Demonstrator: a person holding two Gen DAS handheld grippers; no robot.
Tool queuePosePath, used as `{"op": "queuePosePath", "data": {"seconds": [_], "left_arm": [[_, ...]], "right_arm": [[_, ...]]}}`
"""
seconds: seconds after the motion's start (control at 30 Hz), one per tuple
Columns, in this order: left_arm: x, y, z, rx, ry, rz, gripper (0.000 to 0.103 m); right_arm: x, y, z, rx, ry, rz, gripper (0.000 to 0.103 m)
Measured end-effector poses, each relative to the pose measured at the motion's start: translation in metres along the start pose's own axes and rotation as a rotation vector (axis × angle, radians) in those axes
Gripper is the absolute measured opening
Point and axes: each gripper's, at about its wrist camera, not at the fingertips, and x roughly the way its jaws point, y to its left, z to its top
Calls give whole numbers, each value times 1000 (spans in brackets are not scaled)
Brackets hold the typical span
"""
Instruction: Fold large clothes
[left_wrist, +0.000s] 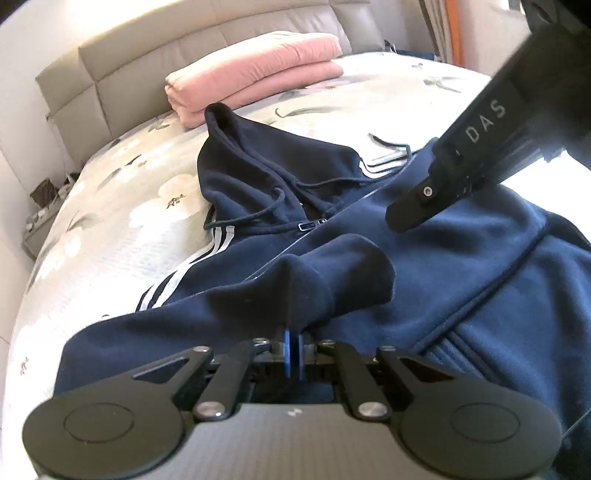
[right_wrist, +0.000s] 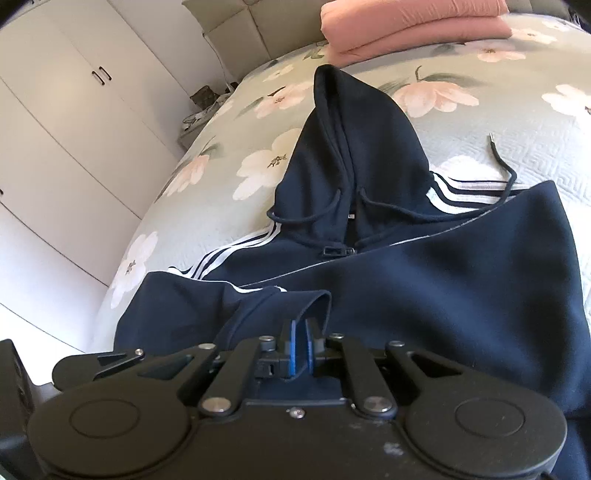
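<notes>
In the left wrist view, a navy hoodie (left_wrist: 424, 266) with white sleeve stripes is seen spread over a floral bedspread (left_wrist: 122, 206), its hood (left_wrist: 258, 162) pointing toward the padded headboard (left_wrist: 122, 70). The left gripper (left_wrist: 294, 345) is clamped on a raised fold of the navy cloth, its blue pads (left_wrist: 287, 350) pressed close together. The right gripper (left_wrist: 406, 214) is seen from the side above the hoodie's body. A folded pink blanket (left_wrist: 255, 74) is laid near the headboard. In the right wrist view, the right gripper (right_wrist: 301, 341) is closed on a thin edge of a sleeve cuff (right_wrist: 295, 299). White wardrobe doors (right_wrist: 74, 122) are seen at the left.
</notes>
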Motion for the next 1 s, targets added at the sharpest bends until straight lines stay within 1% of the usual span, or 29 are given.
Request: {"op": "queuePosePath", "data": {"seconds": [0.03, 0.07, 0.1, 0.13, 0.17, 0.2, 0.27, 0.3, 0.4, 0.43, 0.47, 0.5, 0.53, 0.57, 0.63, 0.7, 0.8, 0.87, 0.9, 0.97, 1.0], "left_arm": [[3, -1, 0, 2, 5, 3, 5], [4, -1, -1, 2, 13, 3, 5], [5, 0, -2, -5, 17, 2, 5], [5, 0, -3, -15, 18, -4, 5], [5, 2, -4, -22, 19, -9, 5], [7, 3, -3, -20, 20, -10, 5], [6, 4, -5, -13, 19, -9, 5], [6, 4, -6, -13, 18, -10, 5], [2, 4, -7, -14, 17, -12, 5], [3, 4, -7, -13, 18, -12, 5], [3, 3, -8, -12, 19, -12, 5], [2, 3, -8, -8, 20, -13, 5], [3, 2, -8, -4, 22, -16, 5], [2, 0, -7, 3, 19, -14, 5], [-2, -3, -1, 21, -6, -10, 5], [-11, -7, 9, 18, -44, -34, 5], [-26, -23, 35, -3, -112, -94, 5], [-32, -37, 53, -38, -151, -157, 6], [-34, -46, 64, -56, -173, -198, 9], [-36, -65, 78, -59, -213, -253, 15], [-35, -75, 83, -49, -220, -276, 26]], "right_arm": [[5, -4, 1, 31, 25, 1, 14], [11, -9, 1, 63, 54, 14, 25], [17, -16, 0, 108, 82, 43, 58], [19, -21, -1, 150, 83, 66, 76], [19, -24, -3, 181, 74, 88, 79], [20, -27, -4, 215, 67, 120, 79], [27, -31, -5, 282, 72, 170, 83], [33, -31, -4, 308, 77, 184, 86], [59, -23, -1, 310, 126, 193, 87], [70, -19, -2, 309, 146, 207, 80], [76, -16, -2, 311, 149, 211, 65], [80, -12, -3, 306, 157, 209, 15], [83, -9, -2, 295, 168, 191, 12], [79, -6, -1, 273, 148, 177, 12], [60, 4, 4, 190, 92, 179, 12], [34, 13, 10, 95, 41, 132, 12], [-9, 16, 21, -8, -32, 57, 12], [-43, 12, 25, -76, -98, -23, 11], [-60, 7, 28, -102, -132, -76, 11], [-82, -9, 33, -123, -183, -182, 11], [-89, -21, 36, -129, -192, -232, 12]]}}
